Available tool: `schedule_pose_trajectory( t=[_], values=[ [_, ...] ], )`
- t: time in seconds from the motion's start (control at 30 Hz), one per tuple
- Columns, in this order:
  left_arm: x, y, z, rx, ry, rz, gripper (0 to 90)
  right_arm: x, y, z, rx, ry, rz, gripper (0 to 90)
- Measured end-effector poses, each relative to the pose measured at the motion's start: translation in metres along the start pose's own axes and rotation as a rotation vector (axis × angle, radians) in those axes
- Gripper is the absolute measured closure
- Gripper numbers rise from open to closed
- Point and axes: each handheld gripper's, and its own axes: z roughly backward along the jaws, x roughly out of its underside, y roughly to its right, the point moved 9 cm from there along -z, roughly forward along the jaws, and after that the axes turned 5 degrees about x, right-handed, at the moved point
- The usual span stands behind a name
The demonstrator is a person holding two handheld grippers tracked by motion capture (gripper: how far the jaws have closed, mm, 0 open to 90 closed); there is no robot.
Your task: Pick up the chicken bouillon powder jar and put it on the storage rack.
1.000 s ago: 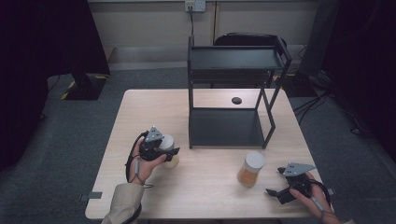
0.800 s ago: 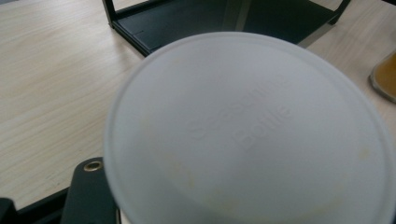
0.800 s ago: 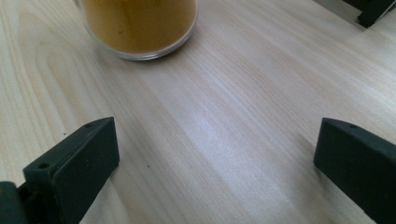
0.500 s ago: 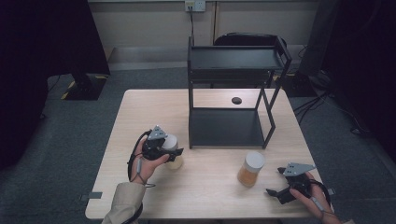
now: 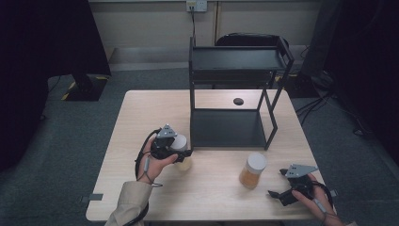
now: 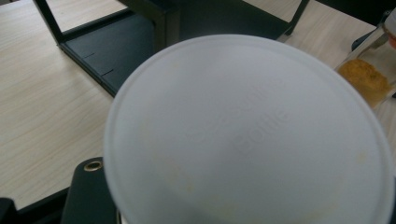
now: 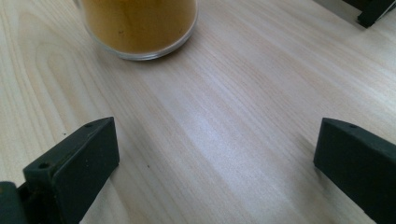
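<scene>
A jar with a white lid point(image 5: 180, 142) is clamped in my left gripper point(image 5: 182, 153), a little above the table and just left of the black rack's lower shelf point(image 5: 226, 129). In the left gripper view the white lid point(image 6: 247, 135) sits close to the camera and hides the jaws. A second jar point(image 5: 252, 170), holding orange-brown powder under a white lid, stands on the table at the front right. My right gripper point(image 5: 281, 193) rests to its right near the table's front edge. Its jaws stand wide apart over bare wood point(image 7: 215, 163), and the powder jar's base point(image 7: 140, 23) lies beyond them.
A black two-level rack point(image 5: 237, 59) stands at the back middle of the wooden table point(image 5: 141, 113). A small black disc point(image 5: 238, 101) lies on the table behind it. The powder jar point(image 6: 369, 79) and the rack point(image 6: 140, 42) show past the lid in the left gripper view.
My left gripper has carried its jar a little to the right, toward the rack, and slightly upward. The right gripper and the powder jar have stayed put.
</scene>
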Motion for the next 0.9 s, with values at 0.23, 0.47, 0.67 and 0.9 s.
schedule_pose_trajectory(
  t=[0.23, 0.47, 0.67, 0.9],
  values=[
    [-0.011, 0.004, -0.004, 0.020, -0.008, -0.019, 34.3, 0.000, 0.000, 0.000, 0.000, 0.000, 0.000, 0.0],
    [-0.021, 0.008, -0.011, 0.046, -0.012, -0.027, 34.3, 0.000, 0.000, 0.000, 0.000, 0.000, 0.000, 0.0],
    [-0.031, 0.013, -0.016, 0.058, -0.016, -0.032, 34.3, 0.000, 0.000, 0.000, 0.000, 0.000, 0.000, 0.0],
    [-0.046, 0.016, -0.023, 0.081, -0.015, -0.029, 34.3, 0.000, 0.000, 0.000, 0.000, 0.000, 0.000, 0.0]
  ],
)
